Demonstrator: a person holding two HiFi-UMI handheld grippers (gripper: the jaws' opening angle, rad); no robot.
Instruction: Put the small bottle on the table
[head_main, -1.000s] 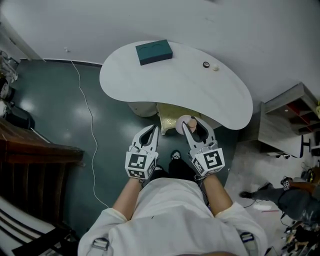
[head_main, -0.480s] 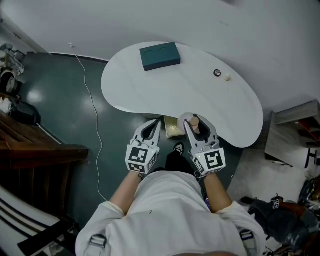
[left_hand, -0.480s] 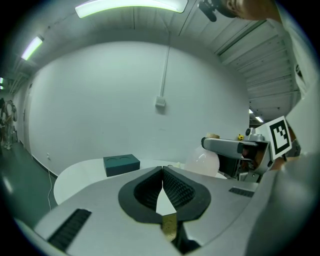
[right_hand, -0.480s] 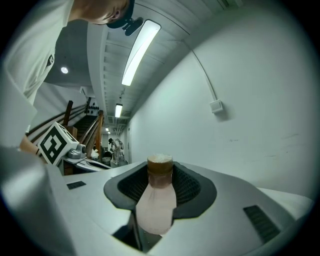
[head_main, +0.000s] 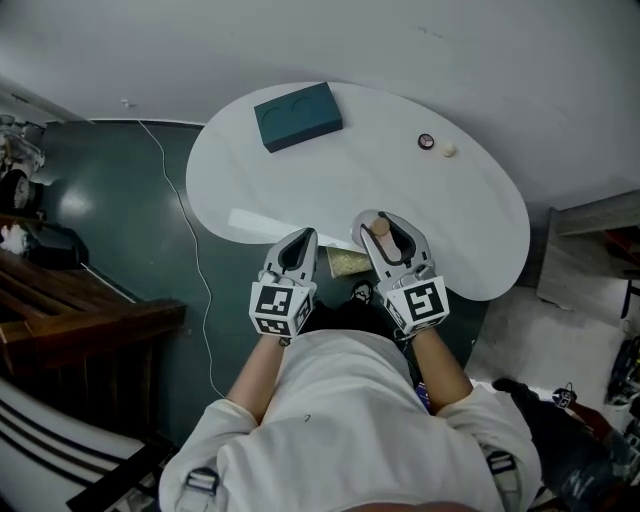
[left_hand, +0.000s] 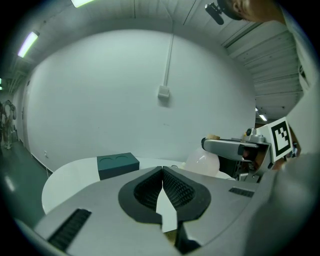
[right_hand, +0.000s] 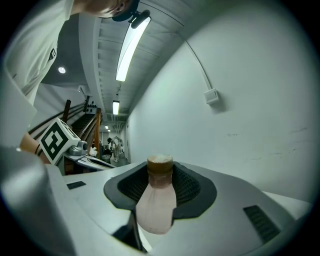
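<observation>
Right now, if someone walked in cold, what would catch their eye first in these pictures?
The small bottle, pale with a brown cap, clamped in the right gripper above the near edge of the white curved table. Next, the dark teal box at the table's far left, and the left gripper shut on nothing beside the right.

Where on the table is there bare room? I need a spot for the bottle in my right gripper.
The table is mostly bare. The widest patch is its middle, between the teal box and the small dark ring, straight ahead of the small bottle in the right gripper. The right lobe, nearer than the ring, is free. Only the far edge is occupied.
</observation>
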